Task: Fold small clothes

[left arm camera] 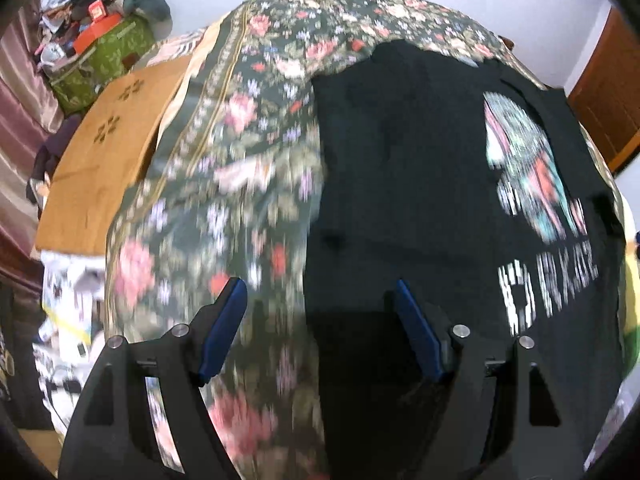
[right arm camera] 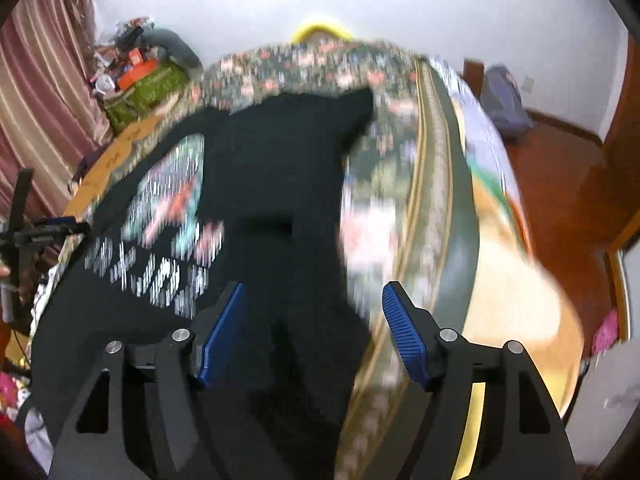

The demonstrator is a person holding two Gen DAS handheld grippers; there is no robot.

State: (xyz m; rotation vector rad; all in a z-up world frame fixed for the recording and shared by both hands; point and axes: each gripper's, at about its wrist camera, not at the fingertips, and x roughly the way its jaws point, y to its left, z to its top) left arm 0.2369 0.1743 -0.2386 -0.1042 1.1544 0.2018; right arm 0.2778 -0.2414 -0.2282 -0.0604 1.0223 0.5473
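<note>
Ahead of my grippers I see a floral bedspread (left arm camera: 248, 128) spread wide. Off to my left lies a brown cardboard sheet (left arm camera: 108, 152), and beyond it a green bag (left arm camera: 116, 56) heaped with clutter beside a pink curtain (right arm camera: 44, 92). Far right, a purple backpack (right arm camera: 504, 100) sits on the wooden floor (right arm camera: 568, 184).

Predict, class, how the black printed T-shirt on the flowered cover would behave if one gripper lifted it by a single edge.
The black T-shirt lies flat and follows the flowered cover, so it is probably floppy and would sag from a pinched edge. It looks thin, so likely light. Its printed graphic may make that patch slightly stiffer, though blur hides detail.
</note>
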